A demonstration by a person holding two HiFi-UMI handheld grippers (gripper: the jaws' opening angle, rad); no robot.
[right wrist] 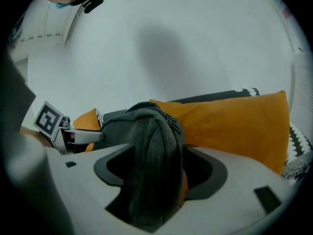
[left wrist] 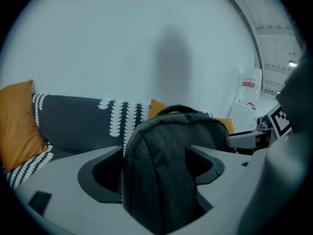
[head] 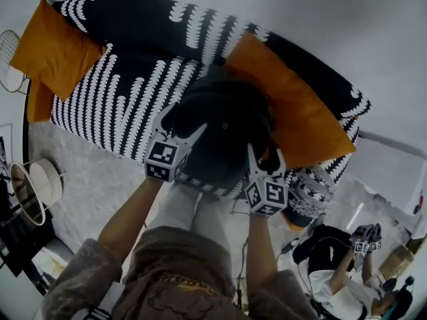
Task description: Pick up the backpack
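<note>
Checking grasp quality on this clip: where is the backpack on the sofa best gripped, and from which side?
By its two flanks, one gripper each, coming from the front of the sofa. The backpack stands upright with its handle on top, broad and soft, so a fold of fabric fits between jaws. The left gripper and right gripper are shut on it this way.

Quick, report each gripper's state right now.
Left gripper: fingers closed on the backpack.
Right gripper: fingers closed on the same backpack.
</note>
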